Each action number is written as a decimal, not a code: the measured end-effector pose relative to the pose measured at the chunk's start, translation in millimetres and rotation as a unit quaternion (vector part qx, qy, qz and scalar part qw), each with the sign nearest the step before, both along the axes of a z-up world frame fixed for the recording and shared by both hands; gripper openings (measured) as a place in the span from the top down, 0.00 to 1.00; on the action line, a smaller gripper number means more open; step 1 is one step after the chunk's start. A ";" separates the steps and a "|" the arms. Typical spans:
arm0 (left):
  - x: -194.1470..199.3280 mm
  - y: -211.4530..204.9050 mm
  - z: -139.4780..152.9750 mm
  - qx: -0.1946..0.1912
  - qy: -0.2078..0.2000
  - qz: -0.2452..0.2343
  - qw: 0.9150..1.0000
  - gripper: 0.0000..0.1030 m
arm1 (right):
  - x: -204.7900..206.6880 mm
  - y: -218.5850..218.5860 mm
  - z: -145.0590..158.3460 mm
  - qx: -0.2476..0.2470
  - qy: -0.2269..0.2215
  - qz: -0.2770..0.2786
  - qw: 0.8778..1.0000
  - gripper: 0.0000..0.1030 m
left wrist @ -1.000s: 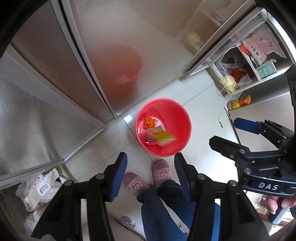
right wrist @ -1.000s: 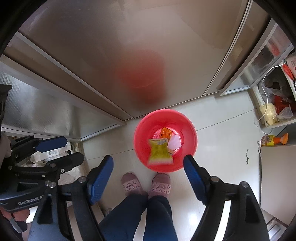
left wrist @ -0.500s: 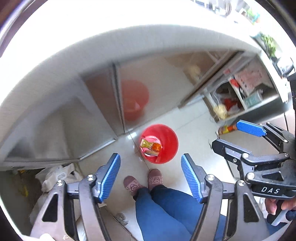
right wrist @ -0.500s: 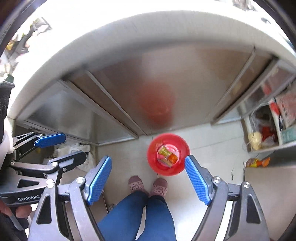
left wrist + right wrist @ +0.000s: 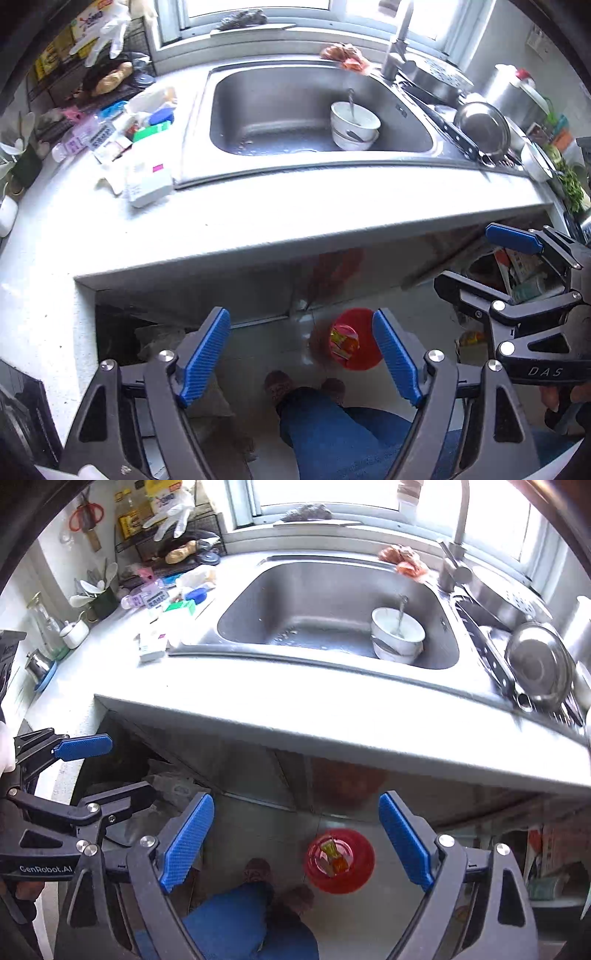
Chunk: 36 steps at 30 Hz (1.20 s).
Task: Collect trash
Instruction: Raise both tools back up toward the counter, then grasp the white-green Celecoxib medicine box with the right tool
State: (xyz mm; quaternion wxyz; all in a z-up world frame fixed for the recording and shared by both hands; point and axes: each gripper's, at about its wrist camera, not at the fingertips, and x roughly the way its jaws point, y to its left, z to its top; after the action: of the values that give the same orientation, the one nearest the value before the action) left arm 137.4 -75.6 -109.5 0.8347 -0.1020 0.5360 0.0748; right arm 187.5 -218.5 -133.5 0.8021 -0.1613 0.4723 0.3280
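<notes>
A red bucket [image 5: 364, 354] stands on the floor below the counter, with yellow and orange wrappers [image 5: 343, 340] inside; it also shows in the right wrist view [image 5: 351, 871]. My left gripper [image 5: 301, 358] is open and empty, high above the floor at counter height. My right gripper [image 5: 297, 843] is open and empty beside it, and also shows at the right of the left wrist view [image 5: 480, 262]. Small boxes and packets [image 5: 144, 181] lie on the white counter [image 5: 295, 218] left of the sink [image 5: 258, 107].
Stacked white bowls [image 5: 354, 125] with a spoon sit in the sink. Pans and a knife [image 5: 480, 129] are on the drainer at the right. Bottles, jars and a rack [image 5: 110, 590] crowd the counter's back left. The person's legs and slippers [image 5: 325, 413] are below.
Both grippers have risen from looking down at the bucket to above counter height; the sink and countertop have come into view. The bucket looks smaller. Both stay open.
</notes>
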 end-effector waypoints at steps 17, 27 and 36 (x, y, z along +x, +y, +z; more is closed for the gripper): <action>18.7 178.7 43.8 0.035 -0.003 0.127 0.991 0.16 | 45.2 158.1 44.6 0.003 -0.027 0.098 0.995 0.05; 56.2 283.1 21.5 0.016 0.022 0.131 0.991 0.16 | 75.8 246.5 37.6 -0.016 0.003 0.095 0.995 0.05; 71.0 342.6 -28.1 -0.027 0.070 0.136 0.988 0.16 | 88.0 305.9 -1.4 -0.055 0.053 0.098 0.992 0.05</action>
State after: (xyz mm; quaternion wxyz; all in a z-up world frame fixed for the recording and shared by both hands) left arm 208.4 267.0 -137.6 0.7737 -0.1913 0.5765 0.1800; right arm 275.5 87.4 -134.9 0.7299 -0.2336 0.5132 0.3865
